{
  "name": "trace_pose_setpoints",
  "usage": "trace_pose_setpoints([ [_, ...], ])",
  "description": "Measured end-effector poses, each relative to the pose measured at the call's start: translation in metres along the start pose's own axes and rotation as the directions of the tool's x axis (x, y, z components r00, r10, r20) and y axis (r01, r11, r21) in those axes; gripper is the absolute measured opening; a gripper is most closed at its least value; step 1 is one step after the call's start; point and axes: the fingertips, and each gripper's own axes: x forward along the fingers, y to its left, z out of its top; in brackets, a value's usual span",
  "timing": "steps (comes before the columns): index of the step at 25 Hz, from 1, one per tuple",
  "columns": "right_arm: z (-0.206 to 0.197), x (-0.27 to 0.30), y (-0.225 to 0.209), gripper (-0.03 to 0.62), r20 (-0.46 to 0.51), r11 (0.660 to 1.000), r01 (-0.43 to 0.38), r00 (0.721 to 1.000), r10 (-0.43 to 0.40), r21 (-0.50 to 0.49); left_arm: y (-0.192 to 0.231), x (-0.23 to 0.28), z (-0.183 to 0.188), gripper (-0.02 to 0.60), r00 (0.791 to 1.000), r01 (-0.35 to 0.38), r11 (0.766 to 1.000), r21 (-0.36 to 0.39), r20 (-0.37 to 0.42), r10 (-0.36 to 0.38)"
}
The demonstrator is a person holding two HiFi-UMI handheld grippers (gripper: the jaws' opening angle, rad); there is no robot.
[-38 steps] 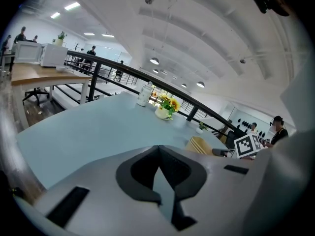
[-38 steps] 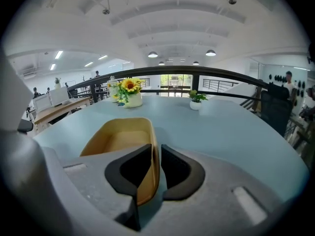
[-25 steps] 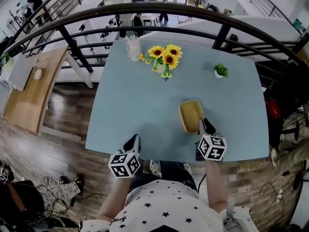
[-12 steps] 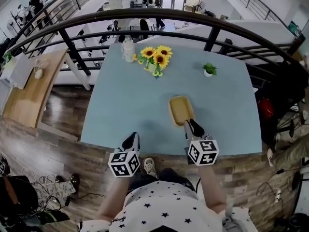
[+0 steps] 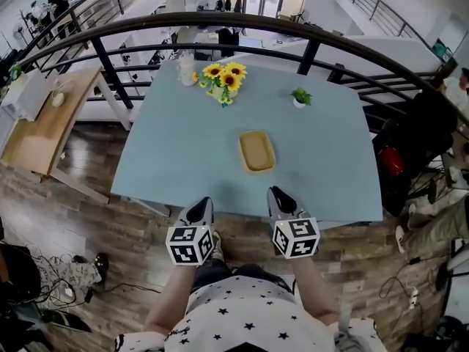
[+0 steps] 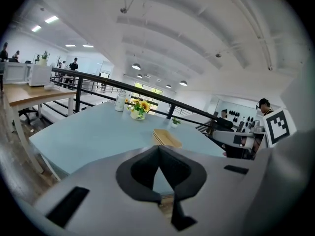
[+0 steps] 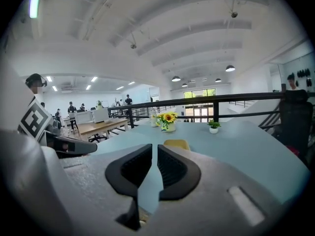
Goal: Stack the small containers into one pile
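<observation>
The stacked containers (image 5: 256, 151) sit near the middle of the desk (image 5: 183, 145). Behind them stand a jar (image 5: 186, 70), flowers (image 5: 222, 79) just right of it, and a potted plant (image 5: 298, 97) further right. A railing (image 5: 308, 31) runs behind the desk.

Left gripper (image 5: 201, 211): jaws closed tip to tip, empty, pointing forward, slightly down. Right gripper (image 5: 279, 199): jaws just been closing, narrow gap, nothing between. Forearms (image 5: 174, 299) parallel.
</observation>
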Motion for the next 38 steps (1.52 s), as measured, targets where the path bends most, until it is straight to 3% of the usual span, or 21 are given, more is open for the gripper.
trace_pose_setpoints([
  [5, -0.014, -0.039, 0.006, 0.009, 0.016, 1.000, 0.010, 1.000, -0.010, 0.020, -0.029, -0.022, -0.018, 0.003, 1.000, 0.020, 0.999, 0.028, -0.004, -0.020],
  [17, -0.042, -0.098, 0.024, 0.006, 0.024, 0.999, -0.007, 1.000, 0.007, 0.035, -0.067, -0.059, -0.047, 0.003, 0.998, 0.059, 0.996, 0.067, 0.004, -0.059],
  [38, -0.039, -0.111, 0.043, 0.005, 0.065, 0.999, -0.044, 0.997, 0.045, -0.014, -0.071, -0.078, -0.053, 0.003, 0.998, 0.048, 0.997, 0.058, 0.033, -0.050],
])
